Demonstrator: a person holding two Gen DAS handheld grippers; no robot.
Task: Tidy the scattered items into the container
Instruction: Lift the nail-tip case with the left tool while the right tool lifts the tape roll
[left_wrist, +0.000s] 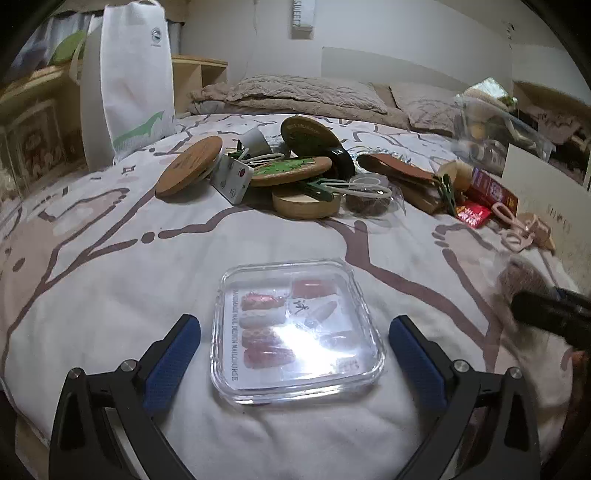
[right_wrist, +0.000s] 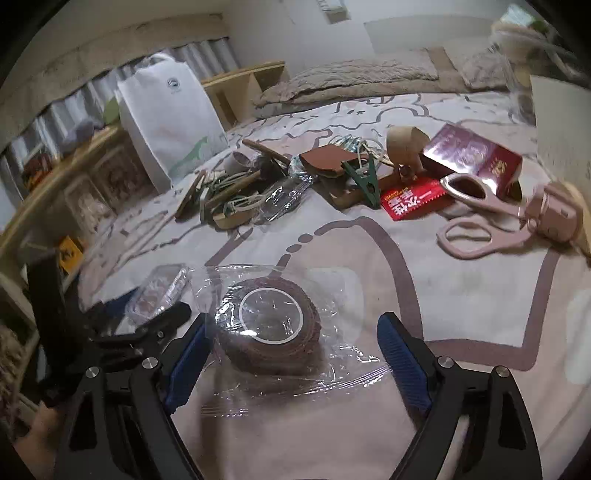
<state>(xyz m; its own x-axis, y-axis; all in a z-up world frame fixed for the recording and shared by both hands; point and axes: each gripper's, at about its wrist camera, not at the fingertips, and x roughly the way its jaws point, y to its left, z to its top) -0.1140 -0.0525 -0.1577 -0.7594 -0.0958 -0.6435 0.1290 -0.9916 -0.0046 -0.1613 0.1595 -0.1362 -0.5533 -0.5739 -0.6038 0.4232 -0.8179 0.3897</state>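
My left gripper (left_wrist: 294, 332) is open, its blue pads either side of a clear square box of press-on nails (left_wrist: 295, 328) lying flat on the bed. My right gripper (right_wrist: 291, 332) is open around a brown tape roll in clear wrap (right_wrist: 269, 325), also on the bed. The nail box also shows in the right wrist view (right_wrist: 157, 293), at the left with the left gripper beside it. A white tote bag (left_wrist: 129, 81) stands upright at the bed's far left; it also shows in the right wrist view (right_wrist: 170, 114).
A pile lies mid-bed: round wooden coasters (left_wrist: 190, 166), green clips (left_wrist: 317, 186), a brown leather pouch (left_wrist: 399, 173). Further right are a maroon box (right_wrist: 472, 157), a red packet (right_wrist: 413, 199) and pink scissors (right_wrist: 480, 218). Pillows (left_wrist: 295, 92) lie at the head.
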